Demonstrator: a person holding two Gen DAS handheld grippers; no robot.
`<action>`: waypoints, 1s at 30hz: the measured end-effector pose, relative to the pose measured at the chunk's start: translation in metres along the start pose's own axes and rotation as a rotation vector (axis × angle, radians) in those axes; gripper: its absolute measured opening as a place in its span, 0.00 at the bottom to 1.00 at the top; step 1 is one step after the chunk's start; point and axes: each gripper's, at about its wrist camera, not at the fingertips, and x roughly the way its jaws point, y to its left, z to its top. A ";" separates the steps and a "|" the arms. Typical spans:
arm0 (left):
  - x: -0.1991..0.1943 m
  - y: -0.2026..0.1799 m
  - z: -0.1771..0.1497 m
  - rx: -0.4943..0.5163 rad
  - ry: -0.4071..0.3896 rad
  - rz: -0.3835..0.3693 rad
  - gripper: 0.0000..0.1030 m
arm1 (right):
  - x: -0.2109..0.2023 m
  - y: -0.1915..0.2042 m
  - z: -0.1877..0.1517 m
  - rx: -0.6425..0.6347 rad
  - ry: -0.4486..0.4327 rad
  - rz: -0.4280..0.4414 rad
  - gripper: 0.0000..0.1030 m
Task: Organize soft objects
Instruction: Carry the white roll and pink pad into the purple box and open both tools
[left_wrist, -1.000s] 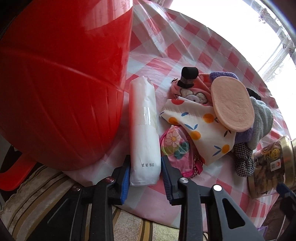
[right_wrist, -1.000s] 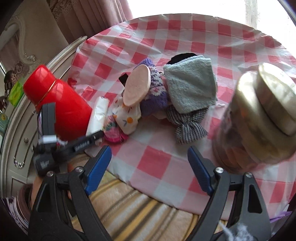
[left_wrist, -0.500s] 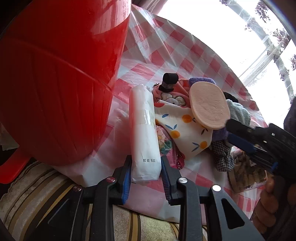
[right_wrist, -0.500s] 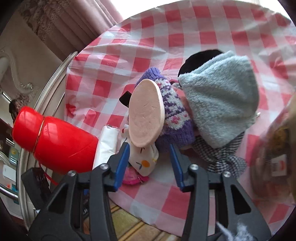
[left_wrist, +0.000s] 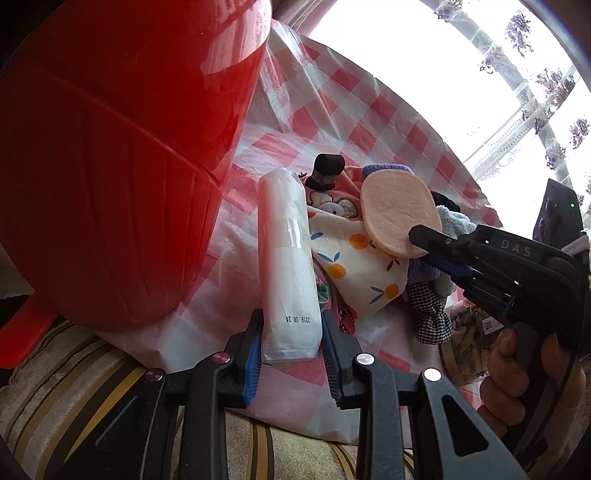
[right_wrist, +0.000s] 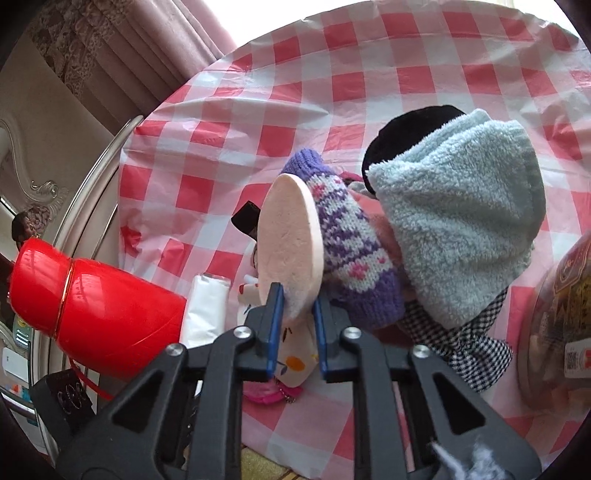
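Observation:
A pile of soft things lies on the red-checked tablecloth (right_wrist: 369, 66): a round pink sponge pad (right_wrist: 288, 240), a purple knit sock (right_wrist: 354, 251), a light blue fleece cloth (right_wrist: 461, 221), a checked cloth (right_wrist: 465, 350) and an orange-print cloth (left_wrist: 354, 266). My left gripper (left_wrist: 291, 343) is shut on the near end of a white tissue pack (left_wrist: 284, 251). My right gripper (right_wrist: 297, 306) is shut on the pad's lower edge; it also shows in the left wrist view (left_wrist: 424, 240), at the pad (left_wrist: 399, 206).
A big red thermos (right_wrist: 99, 310) lies left of the tissue pack and fills the left wrist view (left_wrist: 110, 166). A jar with a gold lid (right_wrist: 554, 325) stands at the right. A striped cushion (left_wrist: 74, 387) lies under the table's near edge.
My right gripper moved in on the pile and closed on the pink pad's edge. My left gripper closed tighter on the tissue pack.

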 end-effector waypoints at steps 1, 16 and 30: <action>-0.001 0.000 0.000 0.000 -0.003 -0.003 0.30 | -0.001 0.001 0.000 -0.001 -0.006 0.004 0.15; -0.030 -0.006 -0.002 0.006 -0.077 -0.085 0.29 | -0.084 0.002 -0.030 -0.037 -0.100 0.046 0.08; -0.058 -0.058 -0.028 0.095 -0.036 -0.207 0.29 | -0.235 -0.089 -0.135 0.154 -0.190 -0.051 0.08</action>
